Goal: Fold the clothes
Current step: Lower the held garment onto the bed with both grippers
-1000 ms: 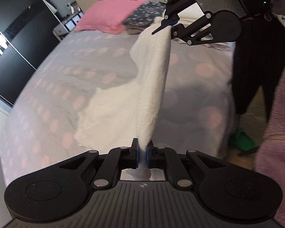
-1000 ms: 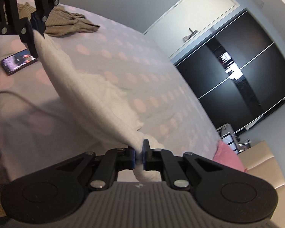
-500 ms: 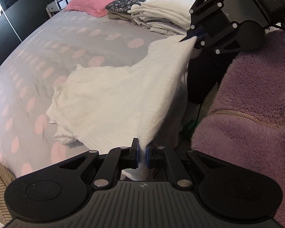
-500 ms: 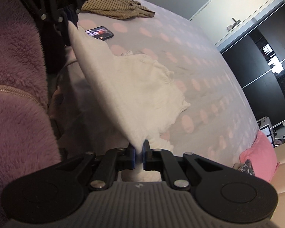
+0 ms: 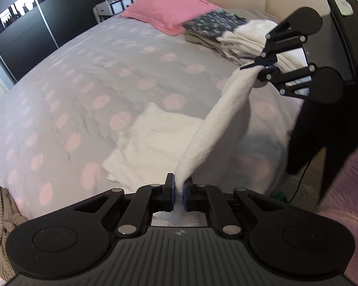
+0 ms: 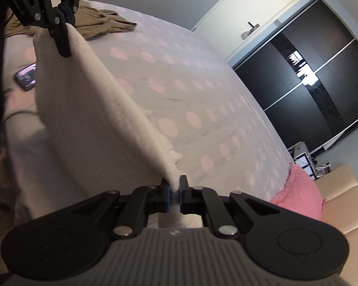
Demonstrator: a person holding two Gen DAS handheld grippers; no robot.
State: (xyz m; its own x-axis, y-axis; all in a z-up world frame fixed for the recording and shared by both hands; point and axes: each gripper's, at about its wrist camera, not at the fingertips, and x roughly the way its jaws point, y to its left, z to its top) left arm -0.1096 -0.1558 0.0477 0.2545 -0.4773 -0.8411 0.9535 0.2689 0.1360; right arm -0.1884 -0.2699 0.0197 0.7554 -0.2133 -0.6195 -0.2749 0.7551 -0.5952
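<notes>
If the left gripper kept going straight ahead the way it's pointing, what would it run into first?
Most likely the white garment it already pinches, stretched ahead toward the right gripper. Past that, the left gripper would probably meet the dotted bedspread; depth is unclear.

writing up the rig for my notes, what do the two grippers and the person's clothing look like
Both the left gripper and right gripper are matte black, with round silver pivot pins, blue pads on the fingers, a ribbed grey body and a small white logo. The person wears a fuzzy purple fleece sleeve.
</notes>
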